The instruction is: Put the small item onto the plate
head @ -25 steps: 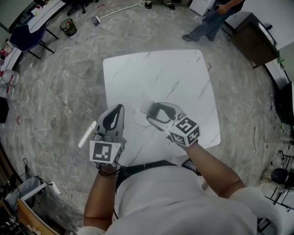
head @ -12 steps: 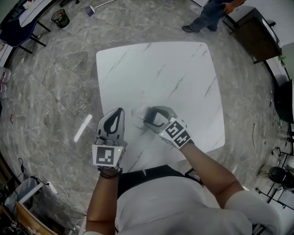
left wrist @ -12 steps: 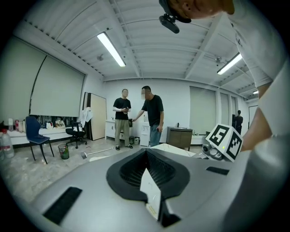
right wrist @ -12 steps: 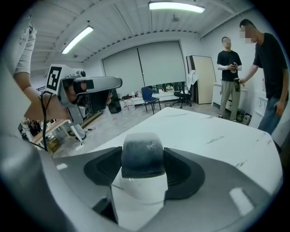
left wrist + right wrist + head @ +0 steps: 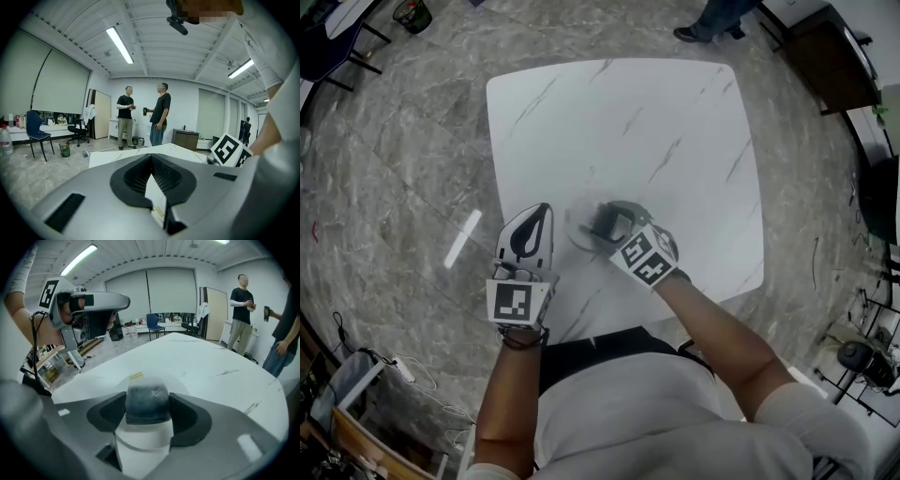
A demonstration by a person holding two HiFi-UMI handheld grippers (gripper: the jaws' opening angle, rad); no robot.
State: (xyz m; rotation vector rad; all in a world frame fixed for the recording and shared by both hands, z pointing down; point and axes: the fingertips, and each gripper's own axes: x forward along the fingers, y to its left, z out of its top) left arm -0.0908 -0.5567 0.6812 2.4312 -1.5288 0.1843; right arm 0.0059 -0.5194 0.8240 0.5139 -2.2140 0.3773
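A clear round plate lies on the white marble table near its front edge; in the right gripper view the plate shows a small yellow sticker. My right gripper is shut on a small dark grey rounded item, held just over the plate's near side. The item fills the space between the right gripper's black pads. My left gripper hovers to the left of the plate, by the table's left edge, shut and empty.
Two people stand talking beyond the table's far side. A blue chair and a bin stand on the floor to the left. A dark cabinet sits at the far right. My left gripper is beside the right one.
The right gripper has moved a little left with the dark item and now sits over the plate. The left gripper has kept its place beside the plate.
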